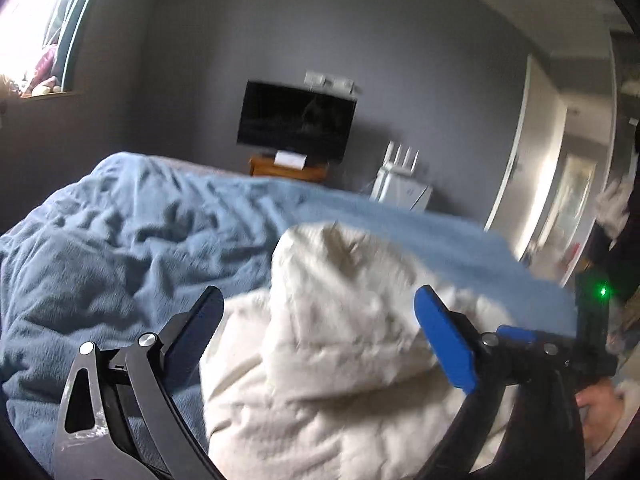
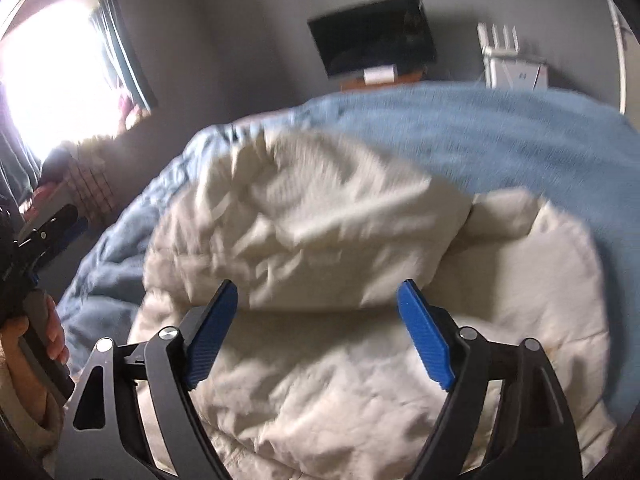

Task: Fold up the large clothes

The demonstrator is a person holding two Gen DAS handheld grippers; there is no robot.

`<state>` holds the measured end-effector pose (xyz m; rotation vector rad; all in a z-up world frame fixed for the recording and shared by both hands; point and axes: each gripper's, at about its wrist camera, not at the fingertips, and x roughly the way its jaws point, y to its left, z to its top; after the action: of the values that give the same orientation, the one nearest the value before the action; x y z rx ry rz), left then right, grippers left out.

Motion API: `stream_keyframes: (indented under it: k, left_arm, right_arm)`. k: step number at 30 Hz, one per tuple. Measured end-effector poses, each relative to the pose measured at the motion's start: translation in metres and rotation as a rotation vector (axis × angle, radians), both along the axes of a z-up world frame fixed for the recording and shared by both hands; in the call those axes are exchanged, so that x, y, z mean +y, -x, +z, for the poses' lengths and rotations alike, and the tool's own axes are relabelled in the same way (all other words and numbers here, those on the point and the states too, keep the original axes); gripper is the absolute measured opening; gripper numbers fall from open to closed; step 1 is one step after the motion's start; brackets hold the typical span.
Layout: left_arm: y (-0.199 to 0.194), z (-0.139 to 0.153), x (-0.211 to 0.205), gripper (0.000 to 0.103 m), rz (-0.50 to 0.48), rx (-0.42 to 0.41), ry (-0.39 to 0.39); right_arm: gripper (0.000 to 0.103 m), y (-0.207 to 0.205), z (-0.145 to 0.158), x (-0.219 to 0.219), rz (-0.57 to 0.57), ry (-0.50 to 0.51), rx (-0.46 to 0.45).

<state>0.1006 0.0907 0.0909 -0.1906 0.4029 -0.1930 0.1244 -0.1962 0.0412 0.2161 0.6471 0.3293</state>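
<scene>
A large cream-white garment (image 2: pixel 328 248) lies folded over itself on a blue blanket (image 2: pixel 500 140) that covers the bed. In the left wrist view the same garment (image 1: pixel 332 340) fills the lower middle, its folded top layer humped up. My left gripper (image 1: pixel 320 316) hangs just above it, jaws wide apart, blue pads clear of the cloth. My right gripper (image 2: pixel 318 304) stands open over the near part of the garment, with nothing pinched between its pads. The other gripper and the hand on its handle (image 2: pixel 36 320) show at the left edge of the right wrist view.
A dark TV (image 1: pixel 296 122) hangs on the grey wall beyond the bed, above a wooden stand (image 1: pixel 288 168). A white box with antennas (image 1: pixel 400 188) stands to its right. A bright window (image 2: pixel 48 72) is at the left and a doorway (image 1: pixel 560 184) at the right.
</scene>
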Motion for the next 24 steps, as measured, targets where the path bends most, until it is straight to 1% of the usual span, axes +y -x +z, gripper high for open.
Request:
stream_keyframes:
  k: [1, 4, 7, 8, 9, 10, 11, 12, 13, 14, 15, 17, 19, 21, 23, 24]
  left_arm:
    - [-0.005, 0.005, -0.002, 0.092, -0.006, -0.004, -0.002]
    - [-0.026, 0.011, -0.021, 0.092, -0.028, 0.014, -0.060]
    - [-0.050, -0.007, -0.038, 0.089, -0.058, 0.081, -0.103]
    - [-0.061, -0.022, -0.043, 0.081, -0.067, 0.133, -0.106]
    - [-0.066, -0.033, -0.044, 0.071, -0.075, 0.174, -0.106]
    - [-0.071, -0.044, -0.044, 0.064, -0.083, 0.212, -0.110]
    - [-0.077, -0.059, -0.045, 0.052, -0.091, 0.262, -0.129]
    - [-0.079, -0.067, -0.045, 0.046, -0.090, 0.282, -0.155]
    - [-0.080, -0.075, -0.046, 0.044, -0.090, 0.299, -0.195]
    - [-0.081, -0.086, -0.046, 0.041, -0.097, 0.317, -0.240]
    - [-0.082, -0.094, -0.044, 0.038, -0.104, 0.333, -0.267]
    - [-0.083, -0.109, -0.040, 0.038, -0.118, 0.362, -0.286]
    - [-0.081, -0.116, -0.037, 0.038, -0.127, 0.365, -0.296]
    - [-0.082, -0.127, -0.036, 0.038, -0.149, 0.386, -0.325]
    - [-0.084, -0.132, -0.032, 0.038, -0.163, 0.399, -0.304]
    - [-0.085, -0.134, -0.029, 0.038, -0.169, 0.403, -0.291]
  right_arm:
    - [0.081, -0.004, 0.006, -0.002, -0.008, -0.002, -0.016]
    - [0.081, -0.021, 0.017, -0.004, -0.037, 0.038, -0.044]
    - [0.081, -0.046, 0.011, 0.002, -0.027, 0.075, -0.012]
    - [0.081, -0.055, 0.006, 0.006, -0.016, 0.094, 0.004]
    - [0.080, -0.062, 0.000, 0.009, -0.003, 0.120, 0.024]
    - [0.080, -0.067, -0.005, 0.012, 0.001, 0.139, 0.035]
    - [0.080, -0.072, -0.012, 0.016, 0.007, 0.163, 0.049]
    - [0.078, -0.074, -0.017, 0.017, 0.016, 0.176, 0.059]
    - [0.074, -0.074, -0.023, 0.019, 0.025, 0.185, 0.068]
    - [0.073, -0.076, -0.028, 0.021, 0.032, 0.201, 0.081]
    - [0.073, -0.076, -0.034, 0.022, 0.037, 0.218, 0.091]
    - [0.073, -0.077, -0.044, 0.024, 0.046, 0.235, 0.107]
    - [0.073, -0.078, -0.055, 0.028, 0.049, 0.261, 0.128]
    - [0.073, -0.080, -0.070, 0.036, 0.060, 0.327, 0.158]
    - [0.073, -0.081, -0.081, 0.039, 0.074, 0.356, 0.148]
    - [0.073, -0.082, -0.085, 0.038, 0.072, 0.340, 0.152]
